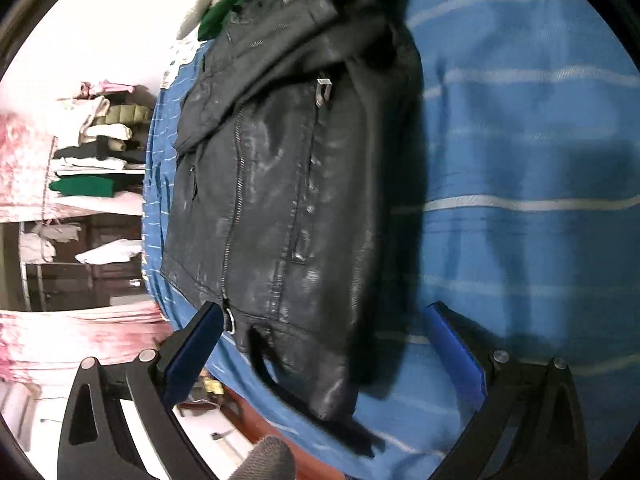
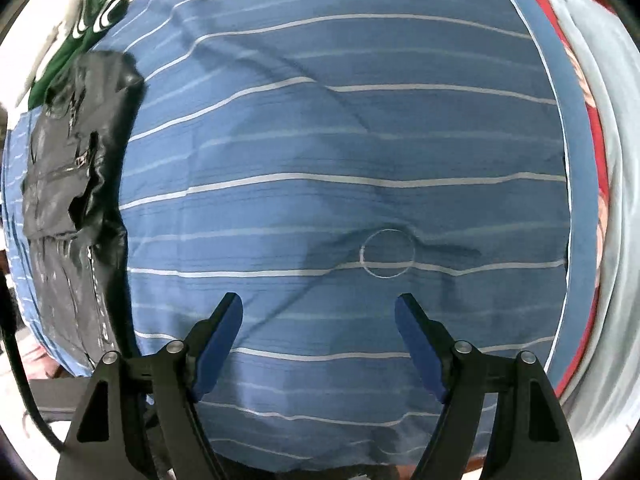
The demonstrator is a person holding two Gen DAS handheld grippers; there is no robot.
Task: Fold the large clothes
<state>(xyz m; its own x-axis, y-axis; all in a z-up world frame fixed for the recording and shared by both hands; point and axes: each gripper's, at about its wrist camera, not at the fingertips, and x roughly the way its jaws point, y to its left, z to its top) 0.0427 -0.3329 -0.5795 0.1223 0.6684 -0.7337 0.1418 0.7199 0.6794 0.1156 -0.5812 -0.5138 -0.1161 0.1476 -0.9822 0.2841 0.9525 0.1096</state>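
A black leather jacket [image 1: 288, 184] lies folded on the blue striped bedsheet [image 1: 520, 168], zipper and pockets facing up. My left gripper [image 1: 324, 320] is open, hovering just above the jacket's near hem with nothing between its blue pads. In the right wrist view the jacket [image 2: 76, 200] lies at the far left of the sheet [image 2: 340, 140]. My right gripper [image 2: 319, 308] is open and empty over bare sheet, well to the right of the jacket, near a stitched white circle [image 2: 387, 253].
A green garment [image 1: 228, 4] lies past the jacket's far end, also seen in the right wrist view [image 2: 92, 24]. Shelves with stacked clothes [image 1: 100, 152] stand beyond the bed's edge. A red patterned blanket and grey cloth [image 2: 592, 160] border the sheet's right side.
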